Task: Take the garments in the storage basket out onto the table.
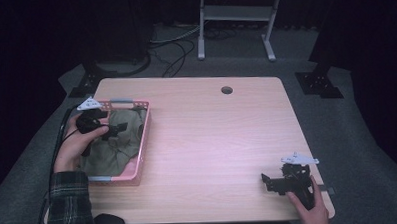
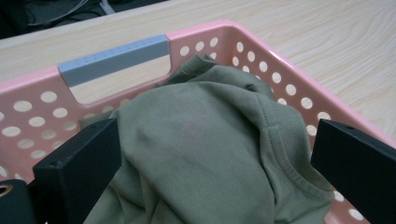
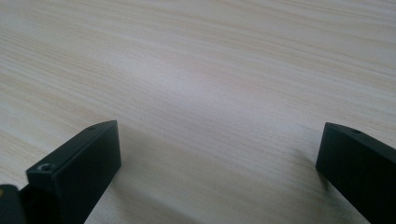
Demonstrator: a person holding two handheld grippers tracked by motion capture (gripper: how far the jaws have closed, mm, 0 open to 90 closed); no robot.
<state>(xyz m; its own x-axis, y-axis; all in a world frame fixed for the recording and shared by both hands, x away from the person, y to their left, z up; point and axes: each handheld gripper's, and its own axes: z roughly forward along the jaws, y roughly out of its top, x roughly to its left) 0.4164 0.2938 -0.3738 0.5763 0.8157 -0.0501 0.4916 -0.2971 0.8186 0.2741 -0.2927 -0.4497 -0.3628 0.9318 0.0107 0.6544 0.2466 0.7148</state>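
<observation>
Left gripper [image 1: 118,128], held over the pink basket [image 1: 143,144] at the table's left side, stood with its jaws spread wide and nothing between them. In the left gripper view the two black jaws flanked the crumpled olive-green garment [image 2: 205,140], one to each side of the bunched cloth, with the ribbed collar edge lying toward the right-hand jaw; whether either jaw already touched the fabric could not be told. The garment lay inside the basket, heaped against the perforated wall below the grey handle bar [image 2: 114,58].

Right gripper [image 1: 275,182] rested low near the table's [image 1: 212,141] front right corner, well apart from the basket. Its jaws were likewise spread wide and empty, with bare wood grain beneath them.

The step in hand was judged to be the approach for a grasp on the garment. The next move would call for lowering the left gripper into the heap so that a fold of cloth, probably near the collar, sat between the jaws before closing, then lifting clear of the basket's rim. The basket is light and could ride up with the cloth.
</observation>
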